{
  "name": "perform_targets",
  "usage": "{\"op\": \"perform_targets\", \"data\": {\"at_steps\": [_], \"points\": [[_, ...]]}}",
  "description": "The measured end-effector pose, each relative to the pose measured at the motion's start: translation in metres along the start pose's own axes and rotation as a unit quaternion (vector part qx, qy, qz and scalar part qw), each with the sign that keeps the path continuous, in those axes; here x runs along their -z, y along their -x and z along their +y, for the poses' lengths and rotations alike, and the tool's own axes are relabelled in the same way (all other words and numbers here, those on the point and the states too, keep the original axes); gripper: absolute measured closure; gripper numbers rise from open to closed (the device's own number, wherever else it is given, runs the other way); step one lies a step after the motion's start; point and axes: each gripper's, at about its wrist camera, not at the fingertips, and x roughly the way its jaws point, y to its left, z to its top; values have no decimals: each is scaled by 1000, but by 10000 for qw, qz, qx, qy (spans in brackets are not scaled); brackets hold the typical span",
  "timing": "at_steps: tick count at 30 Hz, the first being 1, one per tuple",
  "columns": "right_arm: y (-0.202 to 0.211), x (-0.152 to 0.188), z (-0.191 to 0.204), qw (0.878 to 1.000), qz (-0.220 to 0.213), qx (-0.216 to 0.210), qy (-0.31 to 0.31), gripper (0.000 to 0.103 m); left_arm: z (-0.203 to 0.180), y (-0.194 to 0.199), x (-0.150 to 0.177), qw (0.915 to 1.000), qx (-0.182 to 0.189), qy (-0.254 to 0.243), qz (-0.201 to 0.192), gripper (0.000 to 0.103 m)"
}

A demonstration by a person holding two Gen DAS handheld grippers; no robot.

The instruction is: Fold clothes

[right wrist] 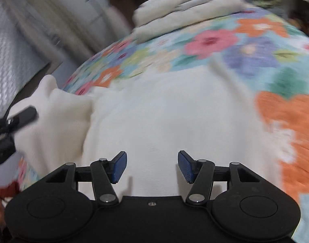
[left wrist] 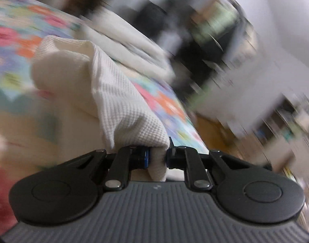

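A white waffle-knit garment [right wrist: 164, 117] lies spread on a flowered bedspread [right wrist: 245, 46]. My left gripper [left wrist: 157, 158] is shut on a bunched edge of this garment [left wrist: 122, 101] and holds it lifted off the bed. It also shows at the left edge of the right wrist view [right wrist: 16, 119], holding the raised cloth. My right gripper [right wrist: 152, 167] is open and empty, its blue pads [right wrist: 120, 167] hovering just above the flat part of the garment.
A stack of folded white clothes [right wrist: 187, 10] sits at the far side of the bed, also in the left wrist view [left wrist: 130, 42]. Beyond the bed are a dark chair [left wrist: 154, 20], shelves [left wrist: 286, 125] and a wooden floor [left wrist: 211, 129]. Both views are motion-blurred.
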Motion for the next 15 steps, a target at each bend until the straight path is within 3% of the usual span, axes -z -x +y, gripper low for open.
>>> {"op": "perform_targets", "data": {"at_steps": [3, 5, 7, 9, 11, 13, 15], "points": [[17, 7, -20, 9981, -399, 342, -334, 41, -7, -34, 24, 9980, 366, 116, 496, 83], [24, 12, -30, 9976, -409, 352, -444, 41, -1, -51, 37, 9945, 205, 100, 1019, 66], [26, 17, -35, 9976, -333, 442, -421, 41, 6, -61, 48, 9889, -40, 95, 1485, 62], [25, 21, -37, 9973, -287, 567, -355, 41, 11, -53, 55, 9878, -115, -8, 1552, 62], [26, 23, -39, 9979, -247, 499, -340, 41, 12, -34, 56, 9898, -45, -47, 1425, 54], [27, 25, -38, 9983, -220, 376, -387, 41, 14, -11, 52, 9935, -23, 24, 1142, 46], [32, 24, -40, 9980, -293, 346, -445, 41, 17, 6, 44, 9961, -168, 33, 862, 45]]}}
